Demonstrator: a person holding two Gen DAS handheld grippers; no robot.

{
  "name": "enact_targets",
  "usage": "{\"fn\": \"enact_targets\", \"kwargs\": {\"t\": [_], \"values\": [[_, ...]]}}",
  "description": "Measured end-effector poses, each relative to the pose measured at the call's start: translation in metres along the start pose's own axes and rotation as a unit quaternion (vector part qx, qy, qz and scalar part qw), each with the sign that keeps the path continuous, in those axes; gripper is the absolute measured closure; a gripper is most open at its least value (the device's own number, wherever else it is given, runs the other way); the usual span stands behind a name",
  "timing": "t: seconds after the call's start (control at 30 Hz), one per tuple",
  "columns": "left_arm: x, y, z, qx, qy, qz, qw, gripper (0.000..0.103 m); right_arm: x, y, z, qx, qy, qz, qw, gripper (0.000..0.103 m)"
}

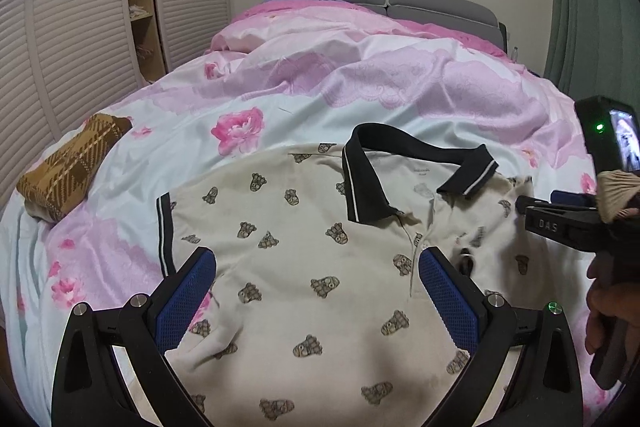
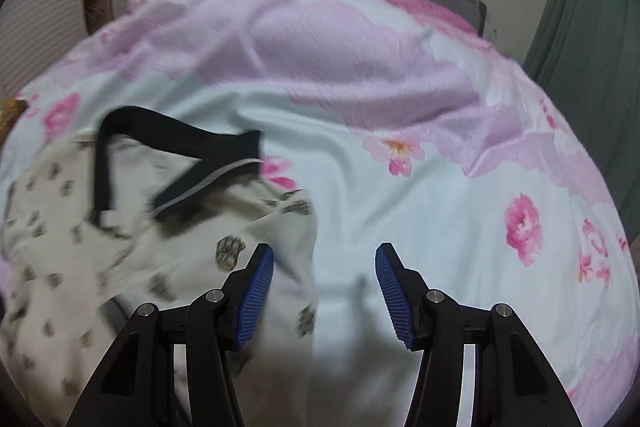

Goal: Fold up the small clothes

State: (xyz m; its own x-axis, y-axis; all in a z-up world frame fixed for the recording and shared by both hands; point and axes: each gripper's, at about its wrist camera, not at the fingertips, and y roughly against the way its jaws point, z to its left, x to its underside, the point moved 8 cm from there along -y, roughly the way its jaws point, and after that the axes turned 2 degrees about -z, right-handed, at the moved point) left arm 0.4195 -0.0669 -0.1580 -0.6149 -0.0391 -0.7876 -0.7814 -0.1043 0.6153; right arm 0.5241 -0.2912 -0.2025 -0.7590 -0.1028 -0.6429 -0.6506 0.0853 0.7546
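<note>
Left wrist view: a soft cream polo shirt with a ribbed black collar lies spread near the floral duvet's near edge, below the left gripper, whose blue textured pads stand wide, holding nothing. Right wrist view, motion-blurred: the right gripper stands half open and empty over the shirt's crumpled right edge, its lower part cut off.

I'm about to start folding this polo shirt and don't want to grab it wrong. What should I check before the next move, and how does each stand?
1. Polo shirt lies front up on the quilt: ok.
2. Shirt spread flat: not ok, the side near the right gripper is bunched.
3. Collar laid neatly: not ok, it stands up.
4. Left gripper open and empty: ok.
5. Right gripper open and empty: ok, over the shirt's edge.
6. Brown plaid garment clear of the shirt: ok.
</note>
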Motion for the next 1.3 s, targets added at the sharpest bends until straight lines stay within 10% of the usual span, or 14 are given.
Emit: {"fn": "enact_targets", "kwargs": {"t": [0.5, 0.83, 1.1, 1.3], "values": [[0.003, 0.0, 0.013, -0.006, -0.006, -0.006, 0.9999, 0.0, 0.064, 0.083, 0.017, -0.034, -0.028, -0.04, 0.998, 0.048], [0.022, 0.003, 0.023, -0.004, -0.015, 0.004, 0.9999, 0.0, 0.119, 0.052, 0.031, 0.007, 0.02, 0.02, 1.0, 0.049], [0.022, 0.014, 0.064, -0.004, 0.002, 0.007, 1.0, 0.0, 0.083, 0.108, 0.043, -0.024, -0.01, -0.035, 0.999, 0.048], [0.022, 0.017, 0.139, -0.048, 0.035, 0.012, 0.9982, 0.0, 0.04, 0.136, 0.131, -0.104, 0.021, -0.085, 0.991, 0.048]]}}
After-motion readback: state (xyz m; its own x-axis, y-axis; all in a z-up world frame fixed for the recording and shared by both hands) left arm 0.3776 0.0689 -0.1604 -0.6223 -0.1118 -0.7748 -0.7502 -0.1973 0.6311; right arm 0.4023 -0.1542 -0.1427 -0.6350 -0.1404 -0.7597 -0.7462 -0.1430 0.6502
